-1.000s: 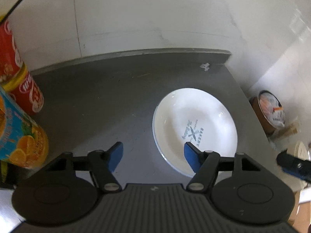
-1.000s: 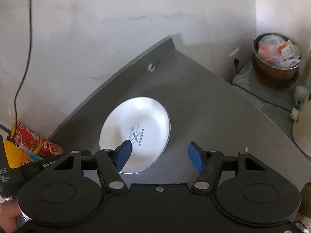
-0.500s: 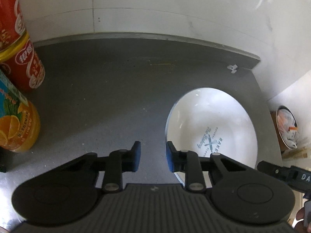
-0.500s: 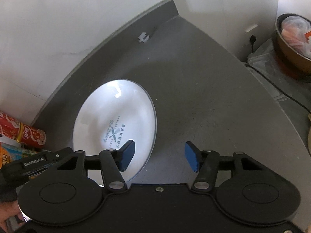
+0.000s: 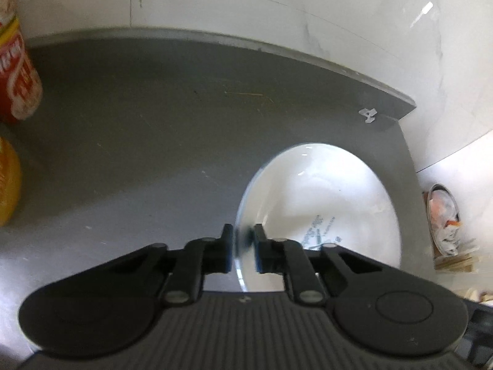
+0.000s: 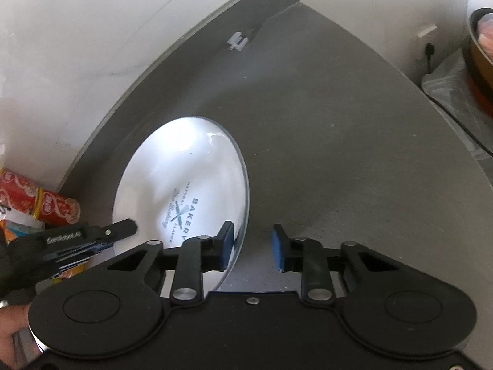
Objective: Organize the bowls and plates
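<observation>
A white plate [image 5: 320,191] printed with "BAKERY" lies at the right end of the grey counter [image 5: 154,129]. My left gripper [image 5: 242,248] is shut on its near-left rim, which shows blurred between the blue pads. In the right wrist view the same plate [image 6: 185,172] sits left of centre. My right gripper [image 6: 252,246] is open and narrowed, with the plate's right rim passing between its fingers, close to the left pad. The left gripper [image 6: 123,231] reaches in over the plate's left rim there, held by a hand at the bottom left.
Red cans [image 5: 18,71] and an orange carton [image 5: 7,185] stand at the counter's left end. A white wall runs along the back. Past the counter's right edge, a bin of rubbish [image 5: 443,215] stands on the floor. A small white clip [image 5: 368,114] lies near the back corner.
The left gripper moved right and closed onto the plate's rim. The right gripper came lower and nearer, and its fingers narrowed around the plate's right rim.
</observation>
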